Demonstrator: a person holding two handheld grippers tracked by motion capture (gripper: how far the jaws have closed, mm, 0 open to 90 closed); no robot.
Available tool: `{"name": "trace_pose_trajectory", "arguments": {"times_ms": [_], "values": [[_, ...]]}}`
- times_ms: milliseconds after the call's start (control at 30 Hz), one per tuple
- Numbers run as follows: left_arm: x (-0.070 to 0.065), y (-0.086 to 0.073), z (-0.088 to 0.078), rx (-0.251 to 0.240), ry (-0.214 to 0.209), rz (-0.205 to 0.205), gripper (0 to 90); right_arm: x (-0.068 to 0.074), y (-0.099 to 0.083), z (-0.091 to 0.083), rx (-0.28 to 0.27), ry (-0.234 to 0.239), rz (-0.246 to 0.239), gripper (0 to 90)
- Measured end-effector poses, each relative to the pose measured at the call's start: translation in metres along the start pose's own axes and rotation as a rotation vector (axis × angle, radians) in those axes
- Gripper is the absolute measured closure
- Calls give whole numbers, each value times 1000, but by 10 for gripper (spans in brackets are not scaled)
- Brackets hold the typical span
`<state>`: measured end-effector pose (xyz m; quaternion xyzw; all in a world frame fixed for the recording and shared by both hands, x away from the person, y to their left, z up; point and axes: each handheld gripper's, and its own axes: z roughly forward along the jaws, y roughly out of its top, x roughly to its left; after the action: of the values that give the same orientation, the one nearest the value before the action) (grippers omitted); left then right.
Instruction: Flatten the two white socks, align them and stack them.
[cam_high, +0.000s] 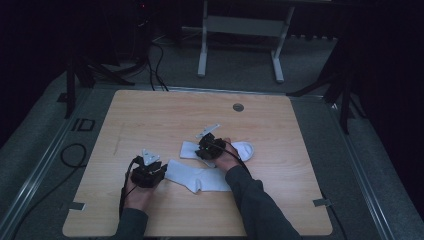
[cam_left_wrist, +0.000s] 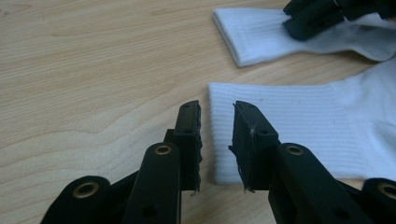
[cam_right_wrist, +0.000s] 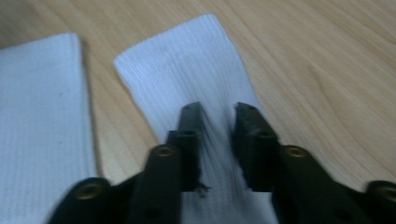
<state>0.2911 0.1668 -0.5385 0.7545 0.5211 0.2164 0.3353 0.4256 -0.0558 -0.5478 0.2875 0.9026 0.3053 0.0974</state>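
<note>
Two white socks lie flat on the wooden desk (cam_high: 150, 115), side by side and nearly parallel, with a strip of bare wood between their cuffs. The left gripper (cam_left_wrist: 217, 140) sits over the cuff edge of the near sock (cam_high: 197, 177), fingers a little apart with the ribbed cuff between them; they straddle the fabric and I see no pinch on it yet. The right gripper (cam_right_wrist: 217, 135) is down on the far sock (cam_high: 240, 149), on its ribbed leg part, fingers narrowly apart with cloth between them; that view is blurred, so whether the pads already bite the fabric I cannot tell. Risks from here: the left fingers are right at the cuff's edge, so closing could catch only the top layer or slip off the hem, and the sock would stay put when lifted. The right fingers sit mid-sock, not at an edge, so a close there may bunch up a ridge of cloth or just scrape over it. Pressing down hard could drag either sock across the smooth wood. The two socks lie close together, so a sideways pull on one may shift the other.
</note>
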Motion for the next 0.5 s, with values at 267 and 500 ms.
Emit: {"name": "trace_pose_trajectory", "arguments": {"times_ms": [267, 500], "values": [[1, -3, -3, 2, 1, -2, 714, -12, -5, -7, -39, 24, 135, 840], [-2, -3, -1, 8, -3, 5, 711, -26, -4, -66, -174, 65, 179, 839]]}}
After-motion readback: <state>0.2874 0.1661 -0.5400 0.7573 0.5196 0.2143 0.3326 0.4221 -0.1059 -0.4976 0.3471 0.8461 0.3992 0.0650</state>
